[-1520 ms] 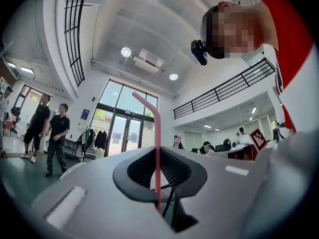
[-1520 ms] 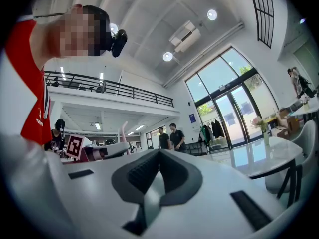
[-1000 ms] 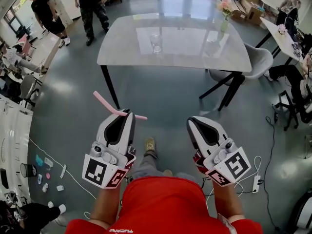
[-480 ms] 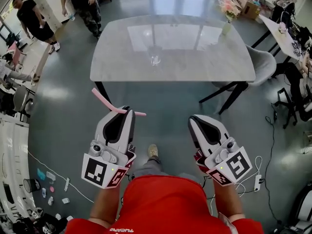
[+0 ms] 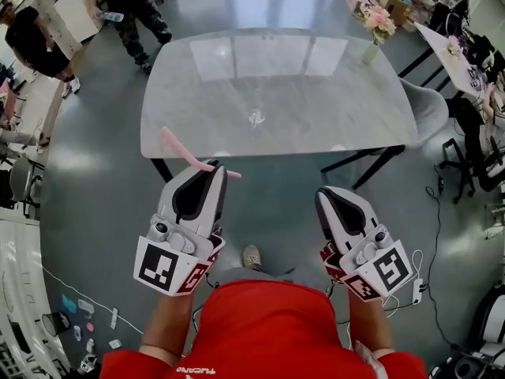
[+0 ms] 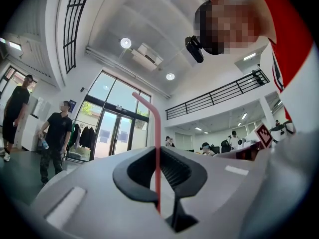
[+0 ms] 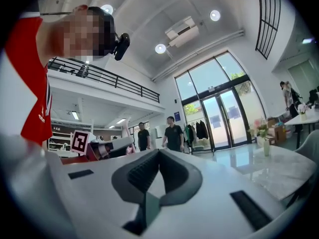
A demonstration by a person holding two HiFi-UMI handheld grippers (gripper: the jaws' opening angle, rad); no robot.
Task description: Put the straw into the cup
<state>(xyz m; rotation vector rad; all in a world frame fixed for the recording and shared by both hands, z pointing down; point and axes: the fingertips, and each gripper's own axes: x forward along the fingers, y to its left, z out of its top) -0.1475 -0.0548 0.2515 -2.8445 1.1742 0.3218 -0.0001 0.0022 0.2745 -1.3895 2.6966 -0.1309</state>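
Observation:
My left gripper (image 5: 216, 169) is shut on a pink bent straw (image 5: 183, 152), whose long end sticks out up and to the left over the table's near edge. In the left gripper view the straw (image 6: 157, 148) stands upright, pinched between the shut jaws of the left gripper (image 6: 158, 156). A small clear cup (image 5: 256, 118) stands on the pale table (image 5: 316, 93), ahead of both grippers and apart from them. My right gripper (image 5: 323, 193) hangs over the floor short of the table. Its jaws are together with nothing in them, as the right gripper (image 7: 157, 154) shows in its own view.
A vase of flowers (image 5: 374, 39) stands at the table's far right. A grey chair (image 5: 430, 105) sits at the table's right end. People (image 5: 130, 2) stand on the floor beyond the far left corner. A cable and power strip (image 5: 416, 289) lie on the floor at right.
Both grippers have been carried forward, and the table and cup now lie much nearer below me. The straw stays pinched in the left gripper. The standing people have shifted toward the frame's top left.

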